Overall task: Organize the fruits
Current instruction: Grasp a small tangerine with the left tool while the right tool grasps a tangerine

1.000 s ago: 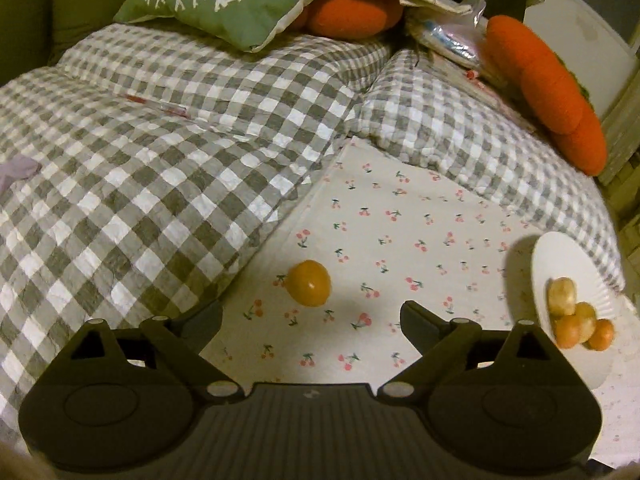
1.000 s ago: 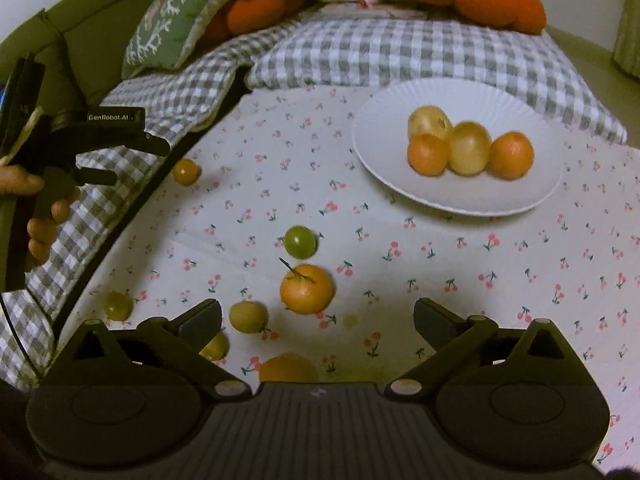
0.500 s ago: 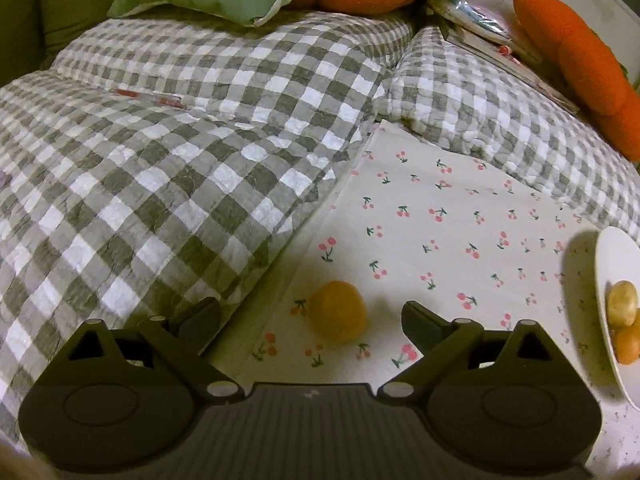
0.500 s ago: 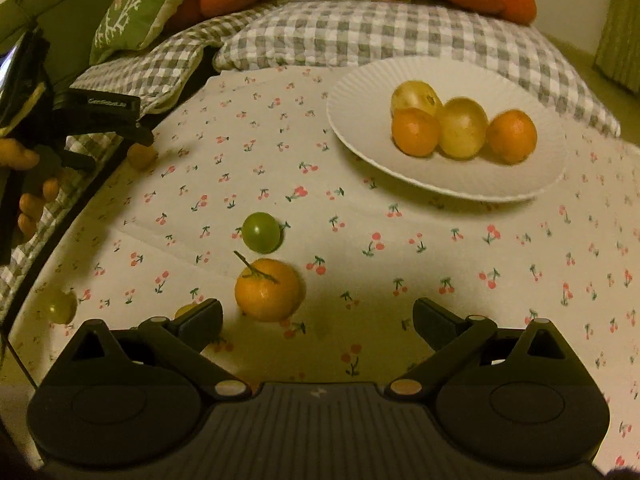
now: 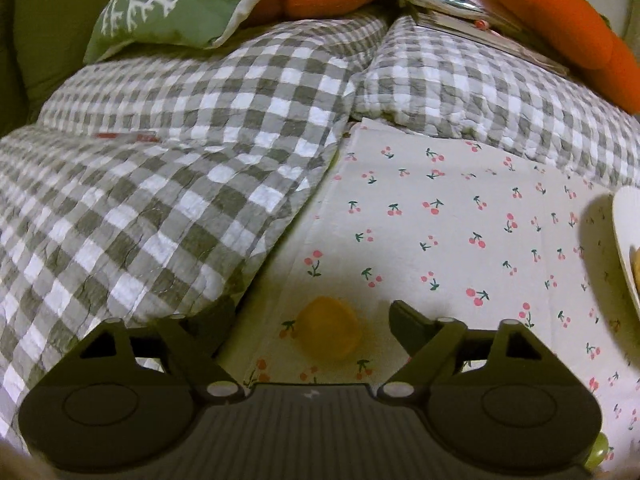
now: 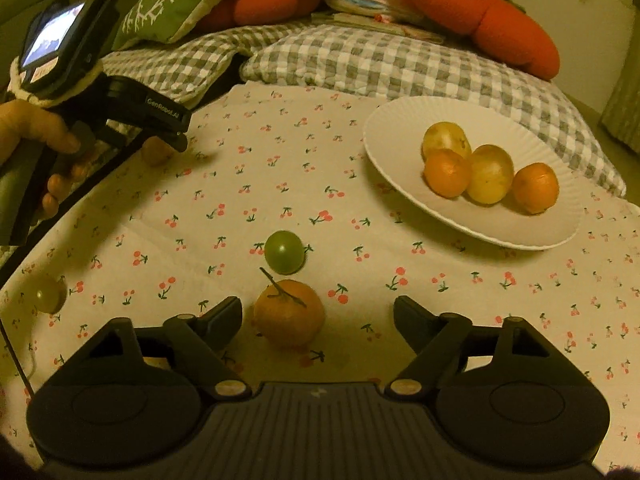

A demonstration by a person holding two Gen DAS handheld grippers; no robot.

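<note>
Left gripper (image 5: 312, 316): jaws have just been closing, spread around a small yellow-orange fruit (image 5: 329, 334) on the cherry-print cloth (image 5: 440, 220), pads not touching it. Right gripper (image 6: 318, 312): jaws likewise closing, spread around a stemmed orange (image 6: 289, 314), no contact. A green fruit (image 6: 284, 251) lies just beyond. The white plate (image 6: 500, 228) holds 4 fruits

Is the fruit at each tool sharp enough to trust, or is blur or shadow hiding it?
Left wrist view: the yellow fruit is soft and blurred, in the tool's shadow. Right wrist view: the stemmed orange is sharp, though dim yellow light and fisheye bending affect both views.
</note>
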